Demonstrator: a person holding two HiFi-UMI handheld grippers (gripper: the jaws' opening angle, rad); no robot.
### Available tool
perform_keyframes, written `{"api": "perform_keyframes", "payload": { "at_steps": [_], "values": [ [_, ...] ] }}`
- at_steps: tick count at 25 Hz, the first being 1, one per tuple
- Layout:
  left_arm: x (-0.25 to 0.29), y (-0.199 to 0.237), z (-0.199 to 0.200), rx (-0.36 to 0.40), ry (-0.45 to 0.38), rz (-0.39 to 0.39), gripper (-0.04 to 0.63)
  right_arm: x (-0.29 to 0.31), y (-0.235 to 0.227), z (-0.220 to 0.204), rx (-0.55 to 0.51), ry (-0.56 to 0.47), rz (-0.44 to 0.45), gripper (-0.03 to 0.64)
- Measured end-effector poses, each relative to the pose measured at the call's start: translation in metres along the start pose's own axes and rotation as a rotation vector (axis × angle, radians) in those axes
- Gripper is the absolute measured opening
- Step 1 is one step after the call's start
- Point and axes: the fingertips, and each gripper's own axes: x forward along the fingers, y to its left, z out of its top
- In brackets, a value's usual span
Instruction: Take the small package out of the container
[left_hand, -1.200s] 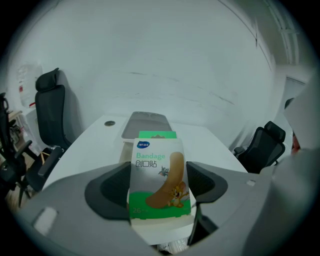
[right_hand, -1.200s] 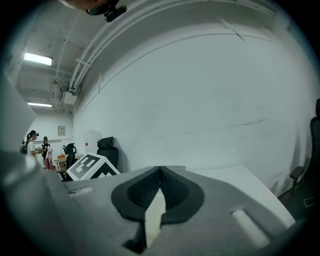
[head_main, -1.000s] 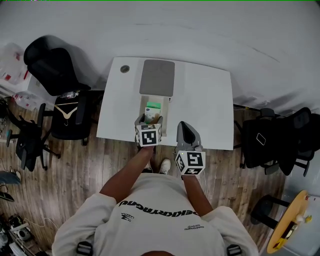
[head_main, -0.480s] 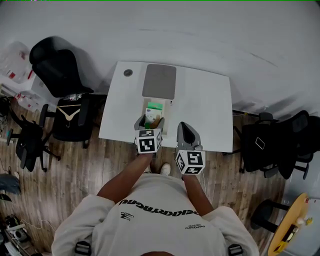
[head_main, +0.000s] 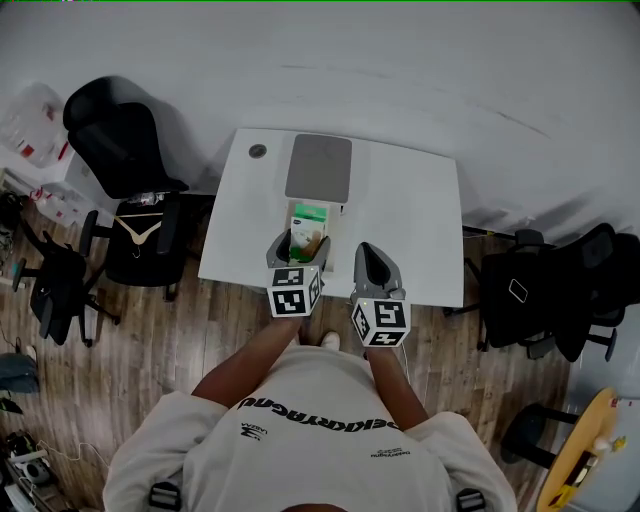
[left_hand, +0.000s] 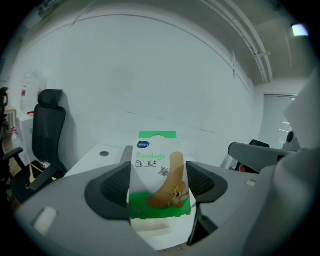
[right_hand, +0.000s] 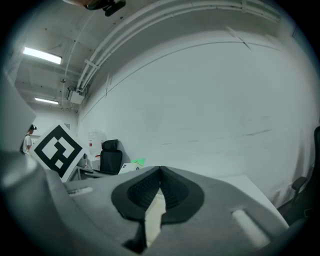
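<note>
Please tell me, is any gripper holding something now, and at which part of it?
The left gripper clamps the small green-and-white bandage package by its two side edges. The right gripper is shut and empty.

Table (head_main: 420, 220): one, white, centre of frame.
Grey board (head_main: 318, 168): one, upper middle of table.
Container (head_main: 334, 232): one, white, just below board.
Package (left_hand: 159, 172): one, green and white.
Grippers: two, left gripper (head_main: 300, 244) and right gripper (head_main: 367, 250).
Marker cubes: two (head_main: 293, 290) (head_main: 381, 322).
Black chairs: three at left of frame (head_main: 110, 130) (head_main: 140, 235) (head_main: 55, 285); right-edge cluster too tangled to count.
Person (head_main: 330, 440): one, bottom centre.
</note>
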Motion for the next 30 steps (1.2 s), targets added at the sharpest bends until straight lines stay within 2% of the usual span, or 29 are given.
{"api": "perform_keyframes", "payload": {
  "at_steps": [17, 30],
  "values": [
    [-0.019, -0.007, 0.025, 0.062, -0.145, -0.032, 0.356, 0.007, -0.004, -0.003, 0.016, -0.014, -0.001, -0.002],
    [-0.024, -0.008, 0.030, 0.092, -0.200, -0.044, 0.356, 0.010, -0.004, -0.005, 0.025, -0.047, 0.025, -0.002]
  ]
}}
